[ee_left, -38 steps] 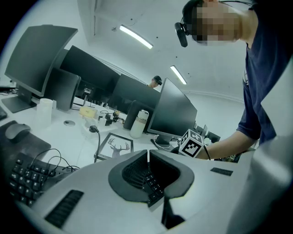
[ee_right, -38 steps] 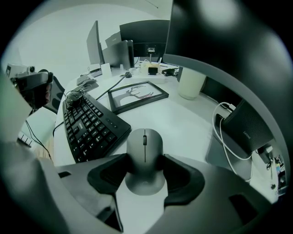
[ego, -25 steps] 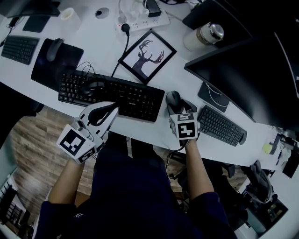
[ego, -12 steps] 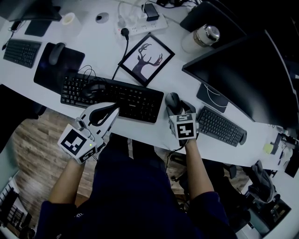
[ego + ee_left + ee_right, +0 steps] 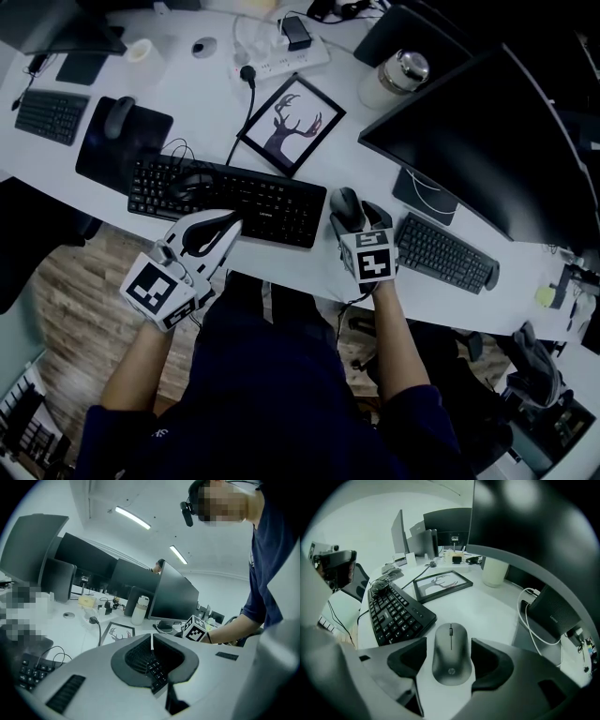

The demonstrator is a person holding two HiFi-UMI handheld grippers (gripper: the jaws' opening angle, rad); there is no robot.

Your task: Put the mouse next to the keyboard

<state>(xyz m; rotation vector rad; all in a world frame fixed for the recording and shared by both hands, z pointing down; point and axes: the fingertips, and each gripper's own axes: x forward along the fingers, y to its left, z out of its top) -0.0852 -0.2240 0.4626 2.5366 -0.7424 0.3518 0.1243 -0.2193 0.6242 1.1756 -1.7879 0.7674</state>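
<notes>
A dark grey mouse [image 5: 348, 202] lies on the white desk just right of the black keyboard [image 5: 234, 195]. My right gripper [image 5: 357, 218] straddles it from the near side. In the right gripper view the mouse [image 5: 451, 652] rests on the desk between the two dark pads [image 5: 411, 660], with a gap on each side; the jaws are opening. The keyboard [image 5: 396, 613] lies close on its left. My left gripper [image 5: 228, 225] hovers over the keyboard's front edge, and its jaws [image 5: 151, 641] meet at the tips with nothing in them.
A framed deer picture [image 5: 289, 114] lies behind the keyboard, and a corded mouse [image 5: 194, 184] sits on the keyboard's left part. A second keyboard [image 5: 445, 251] and a monitor [image 5: 469, 131] are to the right. A mouse pad [image 5: 127, 141], a tumbler [image 5: 394, 75] and a power strip [image 5: 281, 58] lie further back.
The right gripper's jaws stand slightly wider around the mouse, which stays put beside the keyboard. The left gripper has hardly moved. The head view has shifted a little.
</notes>
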